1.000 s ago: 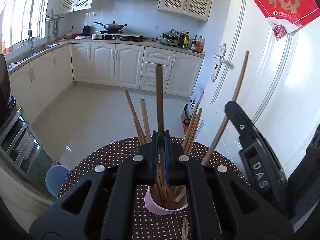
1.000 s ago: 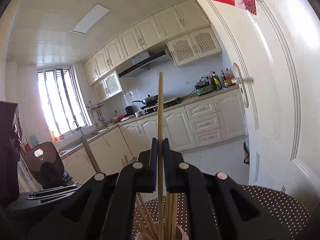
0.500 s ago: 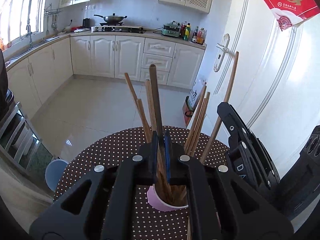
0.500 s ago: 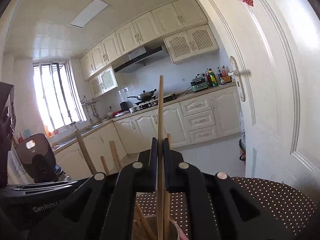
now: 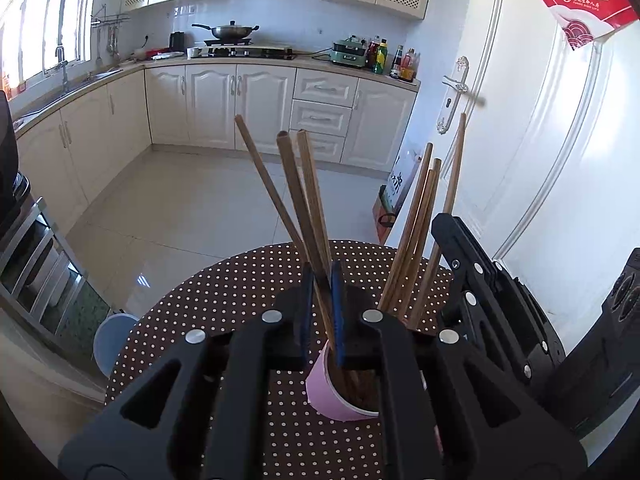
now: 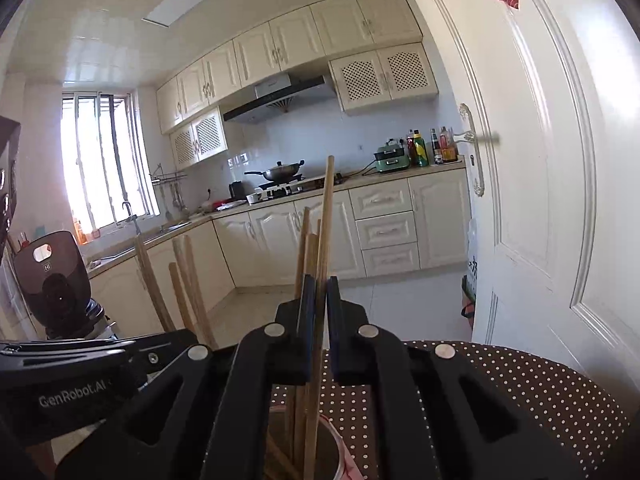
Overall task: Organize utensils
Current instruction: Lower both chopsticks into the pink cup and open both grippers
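Note:
A pink cup (image 5: 340, 396) full of wooden chopsticks stands on the dotted round table (image 5: 224, 292). My left gripper (image 5: 321, 280) hovers right over the cup; its jaws are opening, and a dark chopstick (image 5: 296, 192) leans loosely in the gap between the blue pads, its lower end in the cup. My right gripper (image 6: 318, 284) is shut on a pale chopstick (image 6: 327, 216) held upright, its lower end down inside the cup (image 6: 340, 440). From the left wrist, the right gripper (image 5: 480, 276) shows at the right with that pale chopstick (image 5: 454, 184).
Several other chopsticks (image 5: 416, 232) lean on the cup's right rim. A white door (image 5: 552, 184) stands close on the right. A blue stool (image 5: 112, 340) sits below the table's left edge. Kitchen cabinets (image 5: 240, 104) and tiled floor lie beyond.
Both grippers have sunk toward the cup. The left's dark chopstick has dropped in and tipped left as its pads parted. The right's chopstick now reaches into the cup.

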